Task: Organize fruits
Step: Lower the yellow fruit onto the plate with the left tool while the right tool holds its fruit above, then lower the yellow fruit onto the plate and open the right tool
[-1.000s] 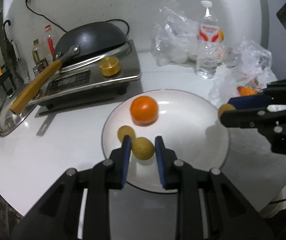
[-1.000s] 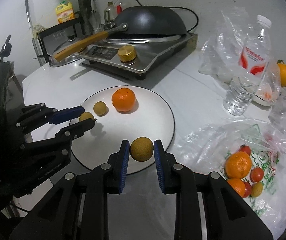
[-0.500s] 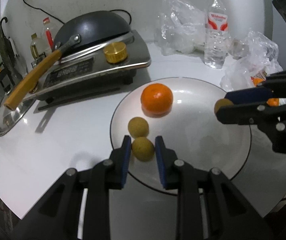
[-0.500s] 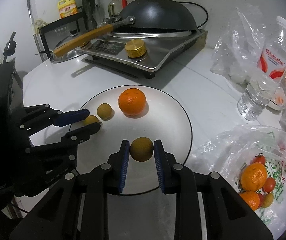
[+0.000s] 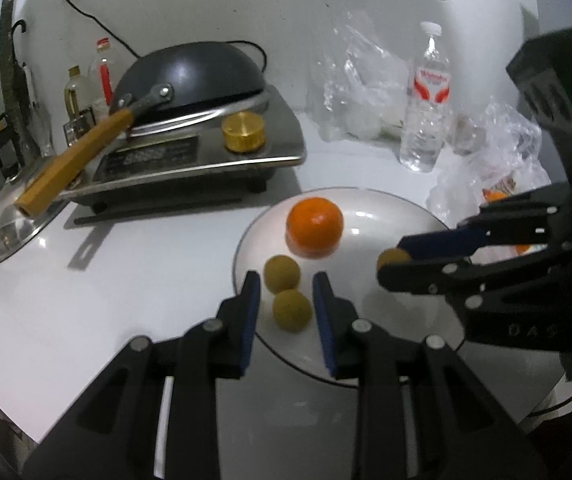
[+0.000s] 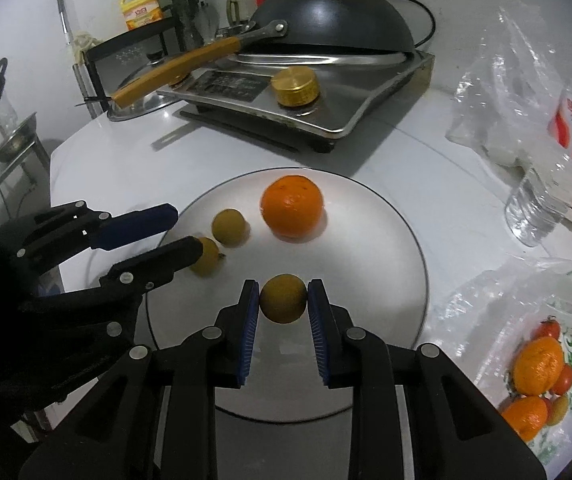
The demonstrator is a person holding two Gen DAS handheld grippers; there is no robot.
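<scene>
Left and right wrist views of a white plate (image 6: 397, 240) on a white table (image 5: 106, 280). A small yellow-green fruit (image 5: 291, 311) lies on the plate's near left rim, between the blue pads of the left gripper (image 5: 287, 304); the jaws are opening, with a visible gap on each side of the fruit, so the pads no longer press on it. A second small fruit (image 5: 282, 273) rests just beyond it, almost touching. The right gripper (image 6: 283, 300) is clamped on a third small fruit (image 6: 283, 298), held over the near middle of the plate. Counted on or over the plate: three small yellow-green fruits and one orange (image 6: 291, 206). A clear plastic bag (image 6: 541, 344) at the right holds more oranges and small red fruits.
</scene>
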